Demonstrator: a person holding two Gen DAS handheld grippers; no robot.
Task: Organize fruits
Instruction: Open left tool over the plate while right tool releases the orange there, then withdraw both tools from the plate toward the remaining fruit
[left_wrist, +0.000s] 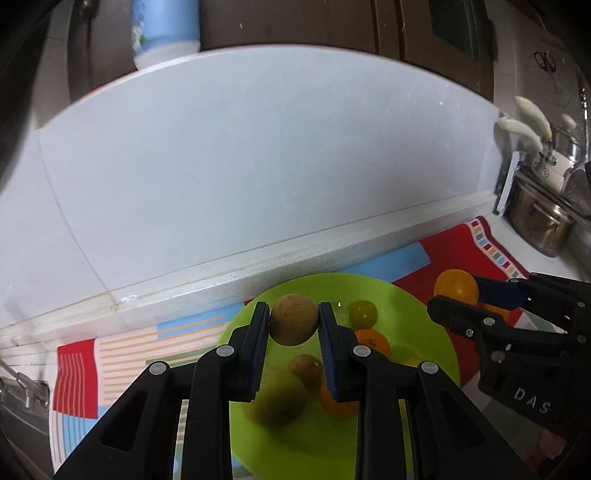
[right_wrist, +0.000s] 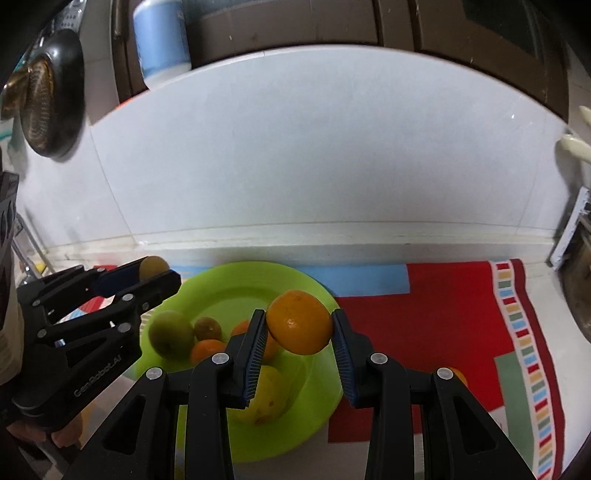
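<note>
A green bowl sits on a striped cloth and holds several fruits: small oranges, a brown fruit, green-yellow fruits. My left gripper is shut on a round brown fruit and holds it above the bowl; it also shows in the right wrist view. My right gripper is shut on an orange above the bowl's right side; it shows in the left wrist view at the right.
The colourful cloth covers the counter. A white tiled wall stands right behind. Metal pots and a tap are at the right. A blue-white container stands on the ledge above. Another small orange lies on the cloth.
</note>
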